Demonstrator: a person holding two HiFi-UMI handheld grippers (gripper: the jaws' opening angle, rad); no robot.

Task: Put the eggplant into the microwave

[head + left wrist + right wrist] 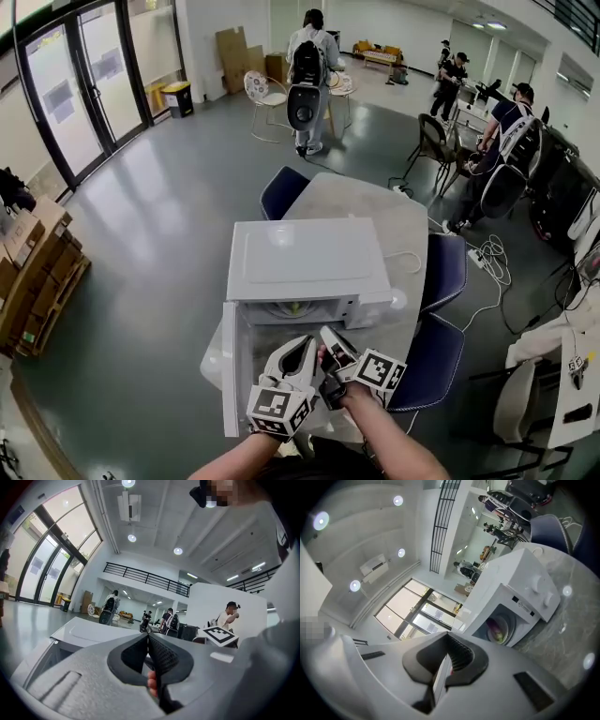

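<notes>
The white microwave (300, 262) stands on a grey table (403, 234), its door (231, 375) swung open to the left. In the right gripper view a purple and green eggplant (498, 629) lies on the turntable inside the microwave (520, 583). Both grippers hover just in front of the open cavity. My left gripper (305, 345) (149, 637) has its jaws pressed together with nothing in them. The right gripper (328, 336) (447, 637) is beside it, tilted upward, jaws also closed and holding nothing. The microwave top (93, 630) shows past the left jaws.
Blue chairs stand round the table: one at the far side (281, 192), two on the right (448, 272) (427, 361). A power strip and cables (478, 255) lie on the floor at right. Shelves with boxes (37, 272) line the left wall. People stand far behind.
</notes>
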